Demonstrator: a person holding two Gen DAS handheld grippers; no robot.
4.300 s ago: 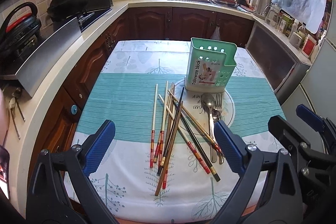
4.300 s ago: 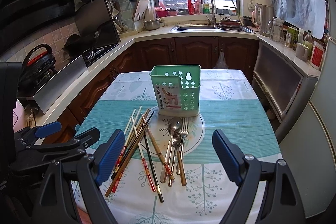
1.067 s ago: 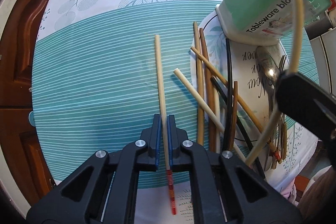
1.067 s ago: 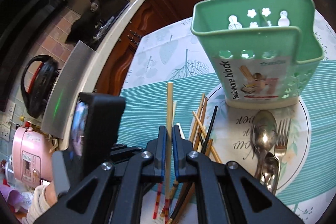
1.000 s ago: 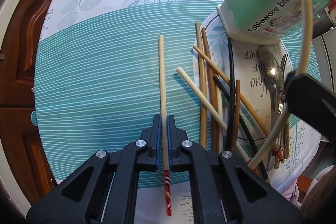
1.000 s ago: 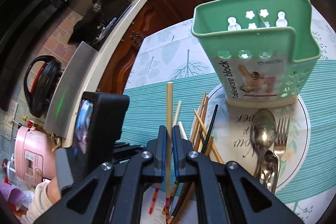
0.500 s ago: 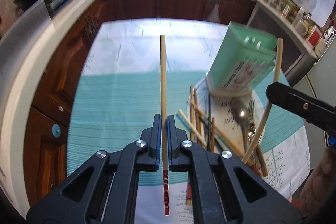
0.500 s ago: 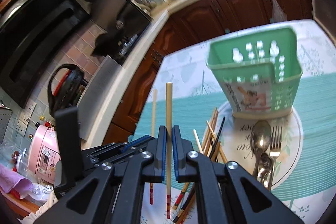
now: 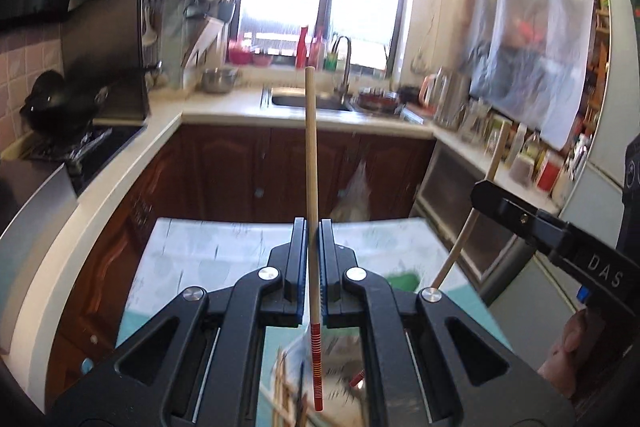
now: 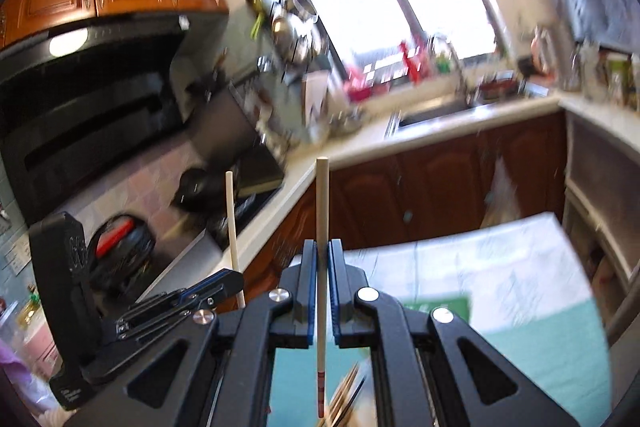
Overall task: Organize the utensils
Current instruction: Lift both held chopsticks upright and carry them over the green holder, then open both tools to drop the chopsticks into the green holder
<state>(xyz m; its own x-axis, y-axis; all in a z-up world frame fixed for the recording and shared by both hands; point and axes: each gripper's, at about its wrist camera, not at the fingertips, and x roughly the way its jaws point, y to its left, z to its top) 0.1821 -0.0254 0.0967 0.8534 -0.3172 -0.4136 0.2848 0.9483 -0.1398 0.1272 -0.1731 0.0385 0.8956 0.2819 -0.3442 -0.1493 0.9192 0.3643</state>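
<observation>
My left gripper (image 9: 314, 227) is shut on a pale chopstick (image 9: 311, 155) with a red-striped end, held well above the table and pointing at the sink. My right gripper (image 10: 322, 247) is shut on a second pale chopstick (image 10: 322, 211) of the same kind. In the left wrist view the right gripper (image 9: 478, 191) shows at the right with its chopstick (image 9: 460, 251). In the right wrist view the left gripper (image 10: 236, 279) shows at the left with its chopstick (image 10: 231, 227). The green utensil holder (image 9: 404, 281) (image 10: 440, 305) peeks just past the fingers, mostly hidden. Loose chopsticks (image 10: 346, 401) lie blurred below.
The table with a teal and white cloth (image 9: 208, 259) lies below. A counter with sink (image 9: 308, 101), stove and pans (image 9: 60, 107) runs round the back and left. Bottles and jars (image 9: 520, 155) crowd the right counter. A hand (image 9: 568, 351) holds the right gripper.
Both grippers have risen off the table and tilted up toward level, each carrying its chopstick. The view swung from the tabletop and holder to the kitchen counter and window.
</observation>
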